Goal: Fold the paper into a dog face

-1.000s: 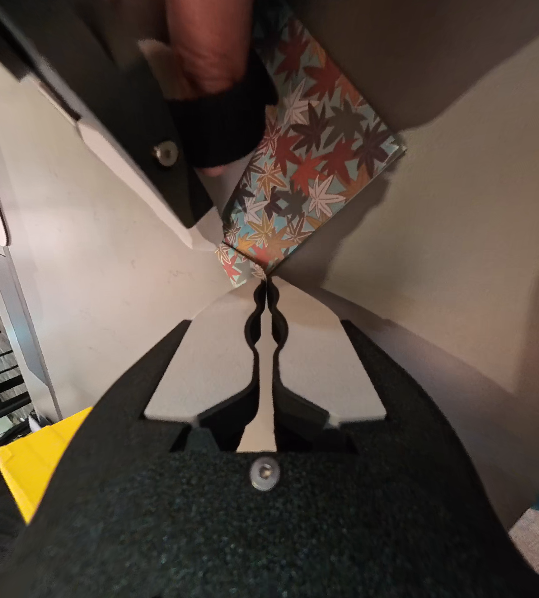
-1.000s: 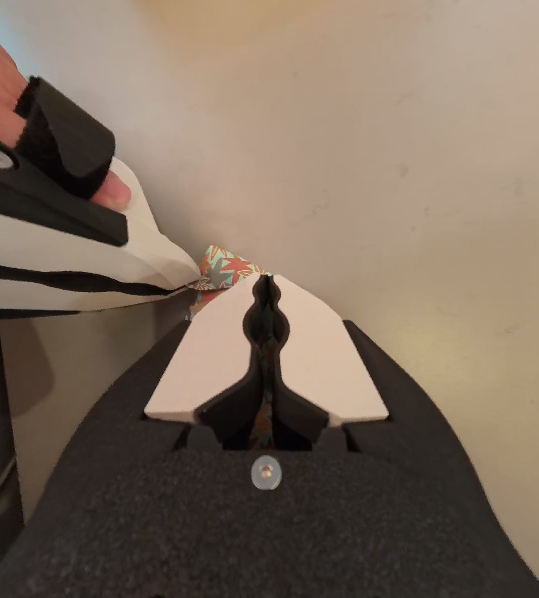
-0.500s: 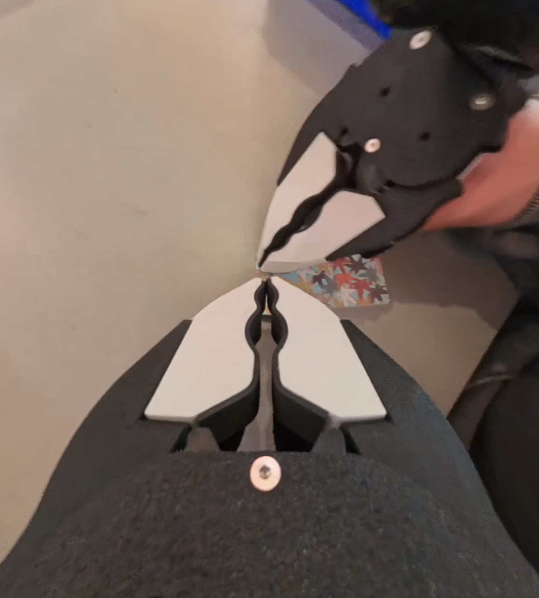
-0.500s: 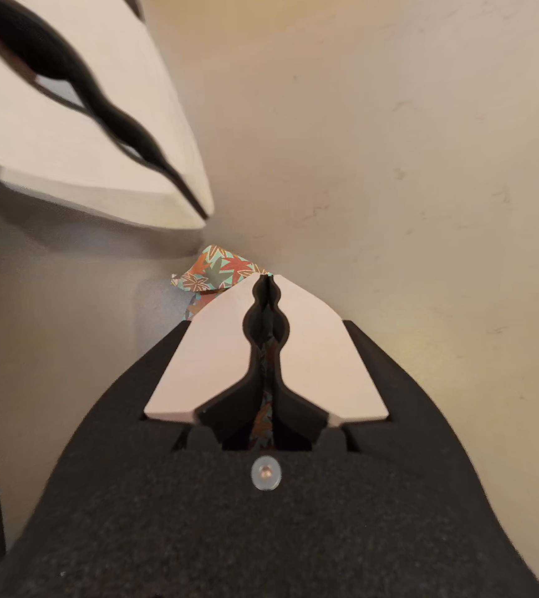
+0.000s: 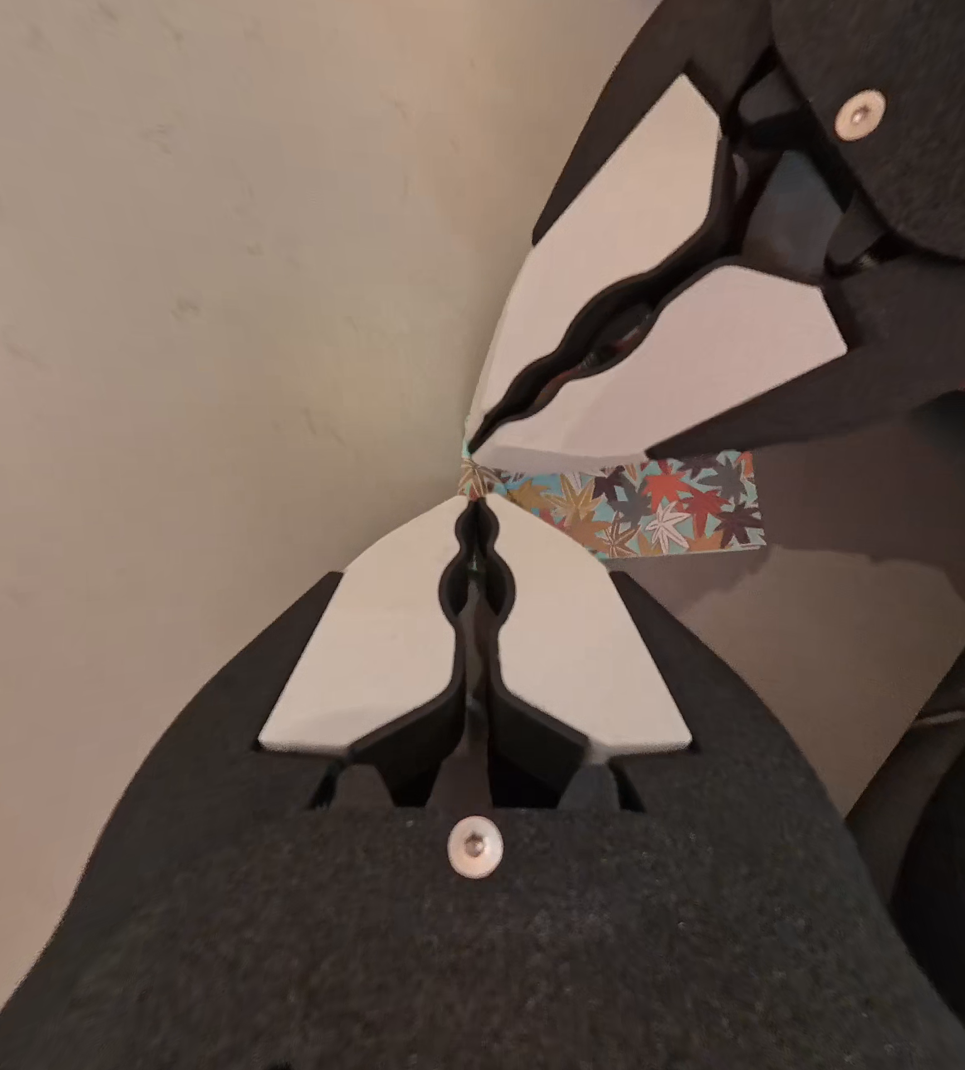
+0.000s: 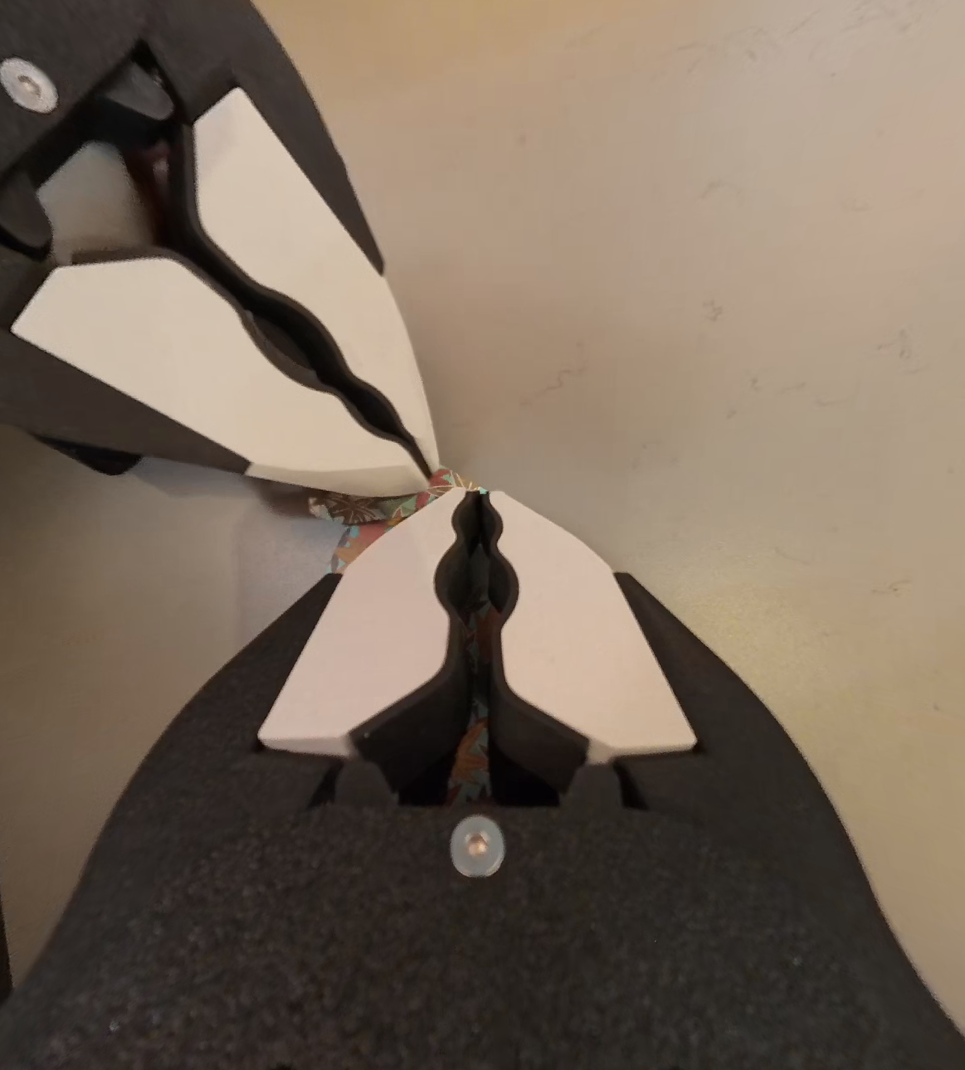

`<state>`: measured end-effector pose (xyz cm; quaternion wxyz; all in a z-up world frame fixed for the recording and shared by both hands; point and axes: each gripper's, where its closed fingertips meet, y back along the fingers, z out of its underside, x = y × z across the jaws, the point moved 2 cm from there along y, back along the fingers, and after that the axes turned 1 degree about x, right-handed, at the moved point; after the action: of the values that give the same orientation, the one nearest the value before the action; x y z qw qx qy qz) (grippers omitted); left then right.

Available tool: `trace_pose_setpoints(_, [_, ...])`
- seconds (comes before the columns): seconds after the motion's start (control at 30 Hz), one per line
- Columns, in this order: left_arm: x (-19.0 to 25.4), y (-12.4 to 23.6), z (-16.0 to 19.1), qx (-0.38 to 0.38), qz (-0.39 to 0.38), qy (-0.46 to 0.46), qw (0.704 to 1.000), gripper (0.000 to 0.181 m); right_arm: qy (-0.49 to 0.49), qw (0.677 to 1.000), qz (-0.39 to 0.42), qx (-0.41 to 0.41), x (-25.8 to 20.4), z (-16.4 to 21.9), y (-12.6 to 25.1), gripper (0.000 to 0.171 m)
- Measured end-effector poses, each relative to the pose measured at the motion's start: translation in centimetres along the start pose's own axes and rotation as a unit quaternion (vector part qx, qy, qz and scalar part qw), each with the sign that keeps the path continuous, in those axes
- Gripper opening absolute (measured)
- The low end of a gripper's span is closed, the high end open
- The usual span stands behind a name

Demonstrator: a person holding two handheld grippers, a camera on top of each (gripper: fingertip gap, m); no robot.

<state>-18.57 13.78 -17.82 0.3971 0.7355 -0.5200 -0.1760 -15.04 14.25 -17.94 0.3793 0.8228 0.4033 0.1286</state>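
Since half a second ago, left gripper (image 5: 473,502) is closing in and pinching, jaws together, the paper (image 5: 659,509) corner where right gripper (image 6: 477,492) is clamping it over the table (image 5: 191,289); only the right wrist view is showing paper between the right gripper's fingers.

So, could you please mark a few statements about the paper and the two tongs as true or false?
1. The paper carries a pattern of coloured leaves. True.
2. The left tongs are wide open. False: their jaws are closed together.
3. The tips of both tongs meet at the same corner of the paper. True.
4. Neither tongs touch the paper. False: the right tongs are shut on it, and the leaf pattern shows in the slot between their fingers.
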Motion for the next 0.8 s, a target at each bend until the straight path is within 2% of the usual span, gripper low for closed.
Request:
trace_pose_setpoints(0.43, [1.4,1.7,2.2,-0.024,-0.009,-0.019,0.999,0.0,-0.004,1.0,0.004,0.001,0.0,0.0,0.0,0.0])
trace_pose_setpoints(0.6, [1.0,3.1,-0.5,0.034,-0.008,-0.031,0.999,0.0,-0.003,1.0,0.005,0.001,0.0,0.0,0.0,0.0])
trace_pose_setpoints(0.8, [1.7,1.3,0.8,-0.014,0.025,-0.064,0.998,0.0,-0.004,1.0,0.004,0.001,0.0,0.0,0.0,0.0])
